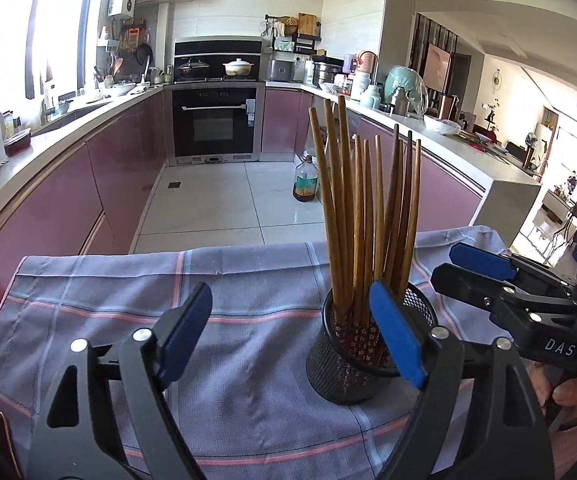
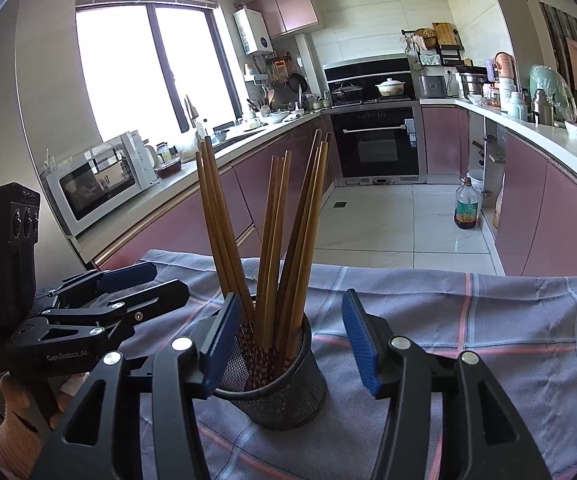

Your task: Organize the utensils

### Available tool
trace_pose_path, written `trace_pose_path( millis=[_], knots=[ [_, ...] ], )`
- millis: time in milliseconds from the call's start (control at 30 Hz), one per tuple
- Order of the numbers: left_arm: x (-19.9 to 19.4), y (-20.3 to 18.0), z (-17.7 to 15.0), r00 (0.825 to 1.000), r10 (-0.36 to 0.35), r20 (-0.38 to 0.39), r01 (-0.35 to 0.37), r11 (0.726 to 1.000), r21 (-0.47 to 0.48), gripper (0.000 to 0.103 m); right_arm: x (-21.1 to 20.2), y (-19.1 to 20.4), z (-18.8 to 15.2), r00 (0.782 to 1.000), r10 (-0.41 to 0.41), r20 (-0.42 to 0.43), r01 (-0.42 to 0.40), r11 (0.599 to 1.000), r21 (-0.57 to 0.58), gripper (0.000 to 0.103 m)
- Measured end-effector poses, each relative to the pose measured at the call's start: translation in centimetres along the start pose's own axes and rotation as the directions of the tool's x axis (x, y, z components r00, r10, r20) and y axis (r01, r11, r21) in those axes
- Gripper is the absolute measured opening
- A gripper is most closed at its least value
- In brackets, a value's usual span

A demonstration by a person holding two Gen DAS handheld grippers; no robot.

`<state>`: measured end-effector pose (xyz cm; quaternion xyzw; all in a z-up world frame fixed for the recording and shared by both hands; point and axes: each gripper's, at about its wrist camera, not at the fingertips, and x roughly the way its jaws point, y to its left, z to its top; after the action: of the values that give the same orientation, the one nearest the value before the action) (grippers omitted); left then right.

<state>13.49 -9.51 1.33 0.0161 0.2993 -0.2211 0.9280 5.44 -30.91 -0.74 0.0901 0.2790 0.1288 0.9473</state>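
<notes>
Left hand-held gripper (image 1: 290,334) hovers with its jaws spread wide and holding nothing; its right finger sits just in front of a black mesh cup (image 1: 362,364) that stands upright on the cloth-covered tabletop (image 1: 128,320). Right hand-held gripper (image 2: 288,344) is likewise open and empty, with the same mesh cup (image 2: 284,384) between its fingers, nearer the left one, though whether either pad touches the cup cannot be told. From the cup rises a bundle of brown wooden chopsticks (image 1: 364,216), plain ends up and patterned ends down, fanning outward and leaning on the rim; the right wrist view shows the same chopsticks (image 2: 272,232) splaying left and right. Judging by their look, the sticks are light, stiff and smooth, so they may slip or pivot if pinched near one end; a hold around mid-length, above the rim, seems safest. The mesh cup seems light and could tip if a stick is dragged sideways. The cloth is a lilac plaid with pink stripes, slightly wrinkled. No loose utensils show on it, so the sorting appears nearly or fully done. Beyond the tabletop lies a kitchen with pink cabinets, an oven (image 1: 214,120) and an oil bottle (image 1: 305,180) on the tiled floor.
</notes>
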Motion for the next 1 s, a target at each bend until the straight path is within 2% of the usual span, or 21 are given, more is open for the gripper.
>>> trace_pose_path(
  millis=[33, 100, 167, 300, 467, 533, 633, 1000],
  knots=[
    [-0.4, 0.0, -0.3, 1.000, 0.007, 0.009, -0.007, 1.000, 0.003, 0.085, -0.2, 0.2, -0.2, 1.000, -0.002, 0.003, 0.002, 1.000, -0.007, 0.059],
    [-1.1, 0.1, -1.0, 1.000, 0.013, 0.018, -0.013, 1.000, -0.001, 0.094, -0.7, 0.6, -0.8, 1.000, -0.018, 0.013, 0.019, 1.000, -0.023, 0.065],
    [-1.9, 0.0, -1.8, 0.999, 0.022, 0.034, -0.022, 1.000, -0.002, 0.097, -1.1, 1.1, -1.3, 0.999, -0.036, 0.021, 0.037, 0.998, -0.041, 0.069],
    [-3.3, -0.4, -3.4, 0.997, 0.057, 0.054, -0.057, 0.998, 0.009, 0.097, -2.0, 1.8, -2.4, 0.996, -0.073, 0.041, 0.076, 0.995, -0.069, 0.082],
    [-5.5, -0.2, -5.1, 0.989, 0.103, 0.104, -0.102, 0.995, -0.015, 0.097, -3.2, 3.0, -3.7, 0.991, -0.108, 0.077, 0.115, 0.988, -0.102, 0.086],
    [-6.2, -0.3, -5.6, 0.986, 0.121, 0.116, -0.121, 0.993, -0.013, 0.097, -3.7, 3.4, -4.0, 0.989, -0.112, 0.099, 0.122, 0.987, -0.103, 0.093],
    [-7.3, -0.4, -6.4, 0.977, 0.160, 0.139, -0.160, 0.987, -0.013, 0.097, -4.2, 4.3, -4.6, 0.984, -0.129, 0.125, 0.144, 0.982, -0.119, 0.096],
    [-10.4, 0.2, -8.0, 0.953, 0.243, 0.180, -0.233, 0.970, -0.073, 0.097, -5.4, 6.4, -6.7, 0.978, -0.117, 0.174, 0.138, 0.983, -0.119, 0.096]
  ],
)
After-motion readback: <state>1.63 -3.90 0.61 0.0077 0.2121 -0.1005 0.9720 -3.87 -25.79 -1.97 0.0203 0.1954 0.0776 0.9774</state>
